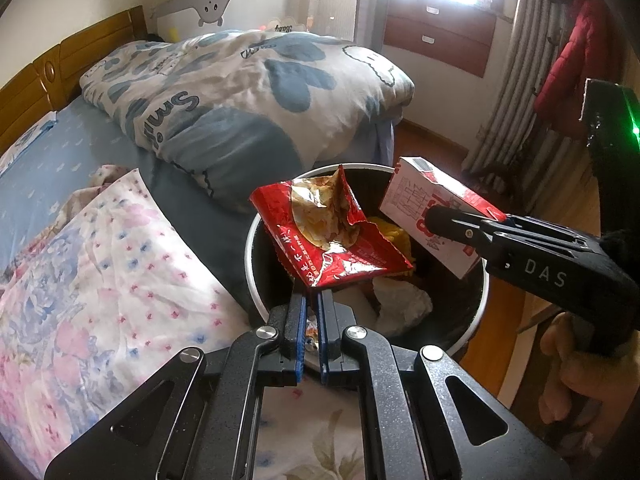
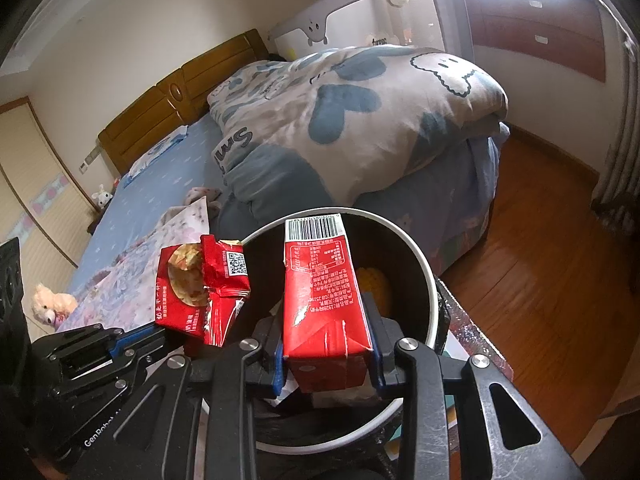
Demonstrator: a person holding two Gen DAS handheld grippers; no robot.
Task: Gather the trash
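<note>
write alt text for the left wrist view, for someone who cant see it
The left gripper pinches a torn red snack wrapper over an open trash bin beside a bed, while the right gripper holds a red and white carton above the same bin.

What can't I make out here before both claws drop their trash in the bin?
- Bin bottom: both views, covered by the red wrapper, the carton and trash already inside.
- Wrapper's pinched edge: left wrist view, hidden between the left claw fingers.
- Carton's far face: right wrist view, turned away in the right claw.
- Window area: both views, washed out by glare.
</note>
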